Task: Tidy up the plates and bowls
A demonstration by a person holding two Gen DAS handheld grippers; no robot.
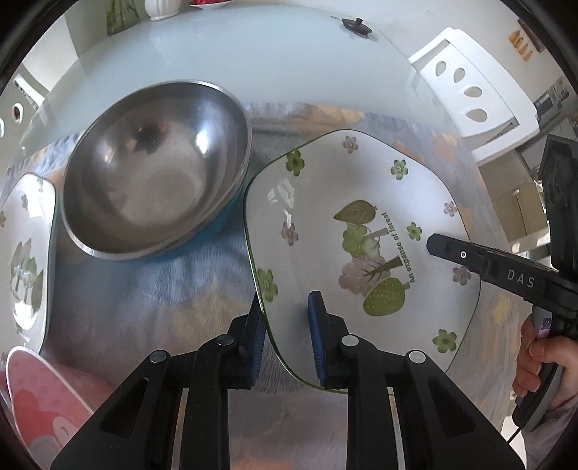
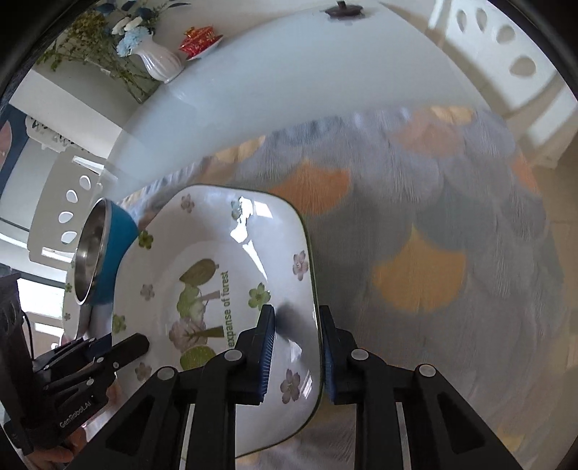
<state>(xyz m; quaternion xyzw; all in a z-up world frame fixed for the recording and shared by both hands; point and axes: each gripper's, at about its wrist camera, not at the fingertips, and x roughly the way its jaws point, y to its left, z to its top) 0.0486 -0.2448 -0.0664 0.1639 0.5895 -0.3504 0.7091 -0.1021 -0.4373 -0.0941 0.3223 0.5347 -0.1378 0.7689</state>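
Floral plate — steel bowl beside

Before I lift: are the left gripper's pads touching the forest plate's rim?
Apart. In the left wrist view the left gripper straddles the forest plate rim, with visible gaps beside both blue pads.

We see a white vase of flowers, a red box, a white chair and a small dark lid on the pale table.

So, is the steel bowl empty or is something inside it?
Empty. The steel bowl shows only bare shiny metal and reflections inside; nothing lies in it.
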